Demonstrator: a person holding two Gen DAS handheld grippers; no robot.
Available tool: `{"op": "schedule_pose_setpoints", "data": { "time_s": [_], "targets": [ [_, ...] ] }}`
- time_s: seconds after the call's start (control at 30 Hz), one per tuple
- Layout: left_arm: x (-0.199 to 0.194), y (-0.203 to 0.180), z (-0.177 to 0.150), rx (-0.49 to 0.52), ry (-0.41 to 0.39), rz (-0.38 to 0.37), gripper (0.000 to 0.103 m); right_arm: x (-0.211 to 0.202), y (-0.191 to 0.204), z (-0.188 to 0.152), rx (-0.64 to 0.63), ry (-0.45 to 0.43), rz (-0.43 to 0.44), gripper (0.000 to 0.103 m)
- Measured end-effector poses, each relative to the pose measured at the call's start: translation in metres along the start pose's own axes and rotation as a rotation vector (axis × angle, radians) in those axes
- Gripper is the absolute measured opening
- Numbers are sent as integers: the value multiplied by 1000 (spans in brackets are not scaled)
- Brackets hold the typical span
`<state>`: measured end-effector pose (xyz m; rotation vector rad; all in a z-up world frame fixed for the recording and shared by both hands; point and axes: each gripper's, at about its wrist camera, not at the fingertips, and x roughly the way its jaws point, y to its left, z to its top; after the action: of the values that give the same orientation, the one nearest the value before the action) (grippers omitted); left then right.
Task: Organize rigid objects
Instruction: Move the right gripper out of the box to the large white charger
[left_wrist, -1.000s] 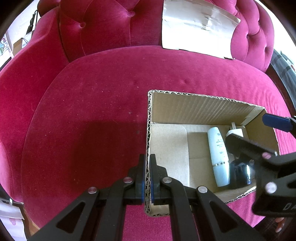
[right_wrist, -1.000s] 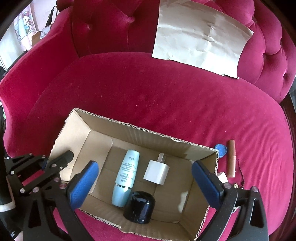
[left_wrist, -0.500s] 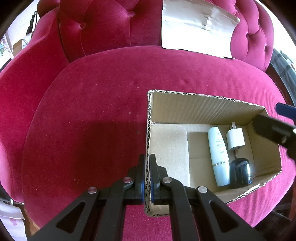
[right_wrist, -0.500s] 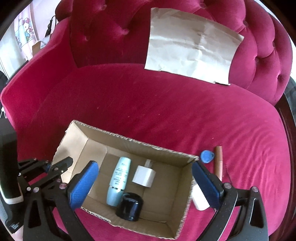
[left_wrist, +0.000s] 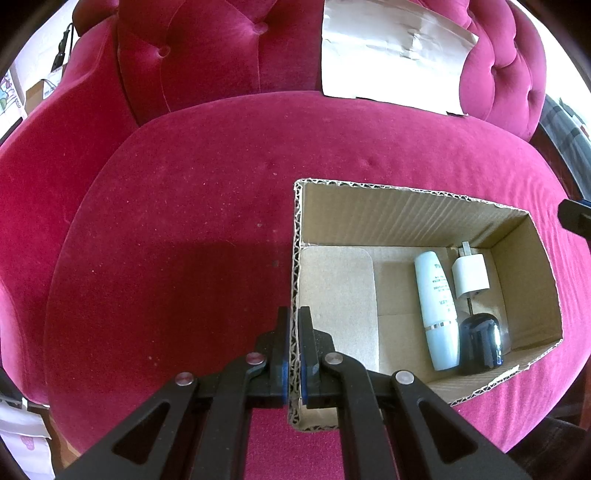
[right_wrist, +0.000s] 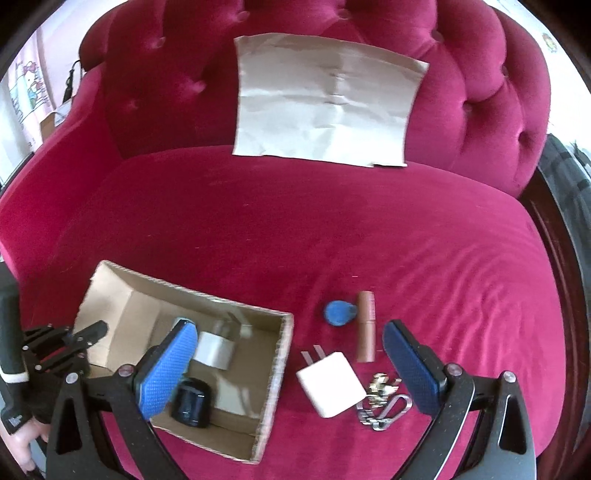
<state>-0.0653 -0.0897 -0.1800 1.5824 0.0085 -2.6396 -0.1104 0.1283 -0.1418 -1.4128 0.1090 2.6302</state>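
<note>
1. A crimson velvet sofa (right_wrist: 295, 229) fills both views, and a creased sheet of brown paper (right_wrist: 325, 99) leans against its tufted back.
2. An open cardboard box (left_wrist: 417, 225) sits on the seat near the front edge.
3. The left gripper (left_wrist: 294, 343) is clenched on the box's left wall, one finger inside and one outside.
4. Left of the box, the seat is bare velvet out to the armrest; behind the box, bare velvet runs to the backrest.
5. Inside the box, at its right end, a pale blue bottle (left_wrist: 436, 310) lies flat, with a white charger (left_wrist: 471, 277) just beside it and a black jar (left_wrist: 480, 343) at the bottle's foot, near the front wall. The box's left half holds only its cardboard floor.
6. The right gripper (right_wrist: 291, 369) hangs spread wide and holding nothing, over the box's right wall near the seat's front edge.
7. Between its fingers, on the seat just right of the box, lies a second white charger (right_wrist: 330, 384), prongs pointing away.
8. Near that charger, a bunch of keys (right_wrist: 382, 400) lies by the right finger.
9. Farther back, a brown tube (right_wrist: 366, 326) lies lengthwise with a blue tag (right_wrist: 338, 313) touching its left side.
10. Right of these items, the seat is open velvet up to the dark wooden frame.
</note>
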Motion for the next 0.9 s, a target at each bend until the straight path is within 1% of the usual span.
{"op": "schedule_pose_setpoints", "data": {
  "time_s": [0.2,0.4,0.57,0.7,0.8,0.9],
  "targets": [
    [0,-1,0,0,-1,2,3,1,-34,-3,47,9,-24,103],
    [1,-2,0,1,-1,1,3,5,-55,-10,54,24,-45,103],
    [2,-2,0,-1,1,1,3,12,-66,-18,56,47,-47,103],
    [2,-1,0,0,1,-1,3,19,-69,-25,33,63,-47,103],
    [2,-1,1,-1,1,0,3,25,-71,-31,12,67,-18,103],
    [2,-1,2,1,1,1,3,35,-71,-37,-9,94,-19,103]
  ]
}}
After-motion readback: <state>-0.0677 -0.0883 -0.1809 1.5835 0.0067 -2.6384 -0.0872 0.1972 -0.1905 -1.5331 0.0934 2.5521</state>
